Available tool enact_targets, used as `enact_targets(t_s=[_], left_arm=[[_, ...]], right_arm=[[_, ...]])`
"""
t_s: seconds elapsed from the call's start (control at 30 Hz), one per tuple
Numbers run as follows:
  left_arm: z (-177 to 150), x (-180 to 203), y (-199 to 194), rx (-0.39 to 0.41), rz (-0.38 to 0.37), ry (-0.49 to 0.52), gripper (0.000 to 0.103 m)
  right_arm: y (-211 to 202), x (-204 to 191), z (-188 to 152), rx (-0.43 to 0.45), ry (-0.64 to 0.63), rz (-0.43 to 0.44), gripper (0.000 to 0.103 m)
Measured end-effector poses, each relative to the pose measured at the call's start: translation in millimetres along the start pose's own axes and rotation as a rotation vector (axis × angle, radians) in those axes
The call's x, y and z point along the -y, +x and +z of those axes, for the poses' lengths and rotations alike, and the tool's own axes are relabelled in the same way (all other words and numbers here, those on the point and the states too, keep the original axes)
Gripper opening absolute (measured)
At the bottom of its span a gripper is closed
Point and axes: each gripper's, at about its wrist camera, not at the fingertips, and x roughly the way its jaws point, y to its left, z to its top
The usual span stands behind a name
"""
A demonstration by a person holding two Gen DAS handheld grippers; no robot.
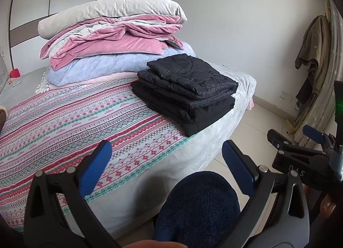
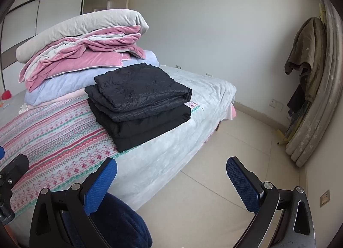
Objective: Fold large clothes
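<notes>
Folded black padded clothes (image 1: 186,89) lie stacked near the bed's front right corner, also in the right wrist view (image 2: 139,100). My left gripper (image 1: 167,160) is open and empty, held back from the bed's edge, well short of the stack. My right gripper (image 2: 171,175) is open and empty, over the floor beside the bed. The right gripper also shows at the right edge of the left wrist view (image 1: 300,141). A dark blue fleece-covered knee (image 1: 199,207) sits below both grippers.
The bed has a patterned sheet (image 1: 64,123) over a grey cover (image 2: 193,106). A pile of grey, pink and blue quilts (image 1: 111,33) stands behind the black stack. Clothes hang at the right wall (image 2: 304,55) beside leaning rolled mats (image 2: 317,119). Tiled floor (image 2: 225,162) lies to the right.
</notes>
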Motion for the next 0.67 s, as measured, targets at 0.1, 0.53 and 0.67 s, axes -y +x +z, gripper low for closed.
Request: enact_targets(t_s=[0.1, 0.53, 0.67], left_arm=[[0.1, 1.2, 0.6, -0.001, -0.001, 0.003, 0.102], [0.3, 2.1, 2.0, -0.003, -0.001, 0.005, 0.102], [-1.7, 3.0, 1.3, -0.006, -0.001, 0.011, 0.102]], right_arm=[[0.2, -0.3, -0.6, 0.0, 0.001, 0.001, 0.103], [2.0, 0.1, -0.5, 0.0, 0.002, 0.002, 0.103], [2.7, 0.1, -1.7, -0.003, 0.004, 0.002, 0.103]])
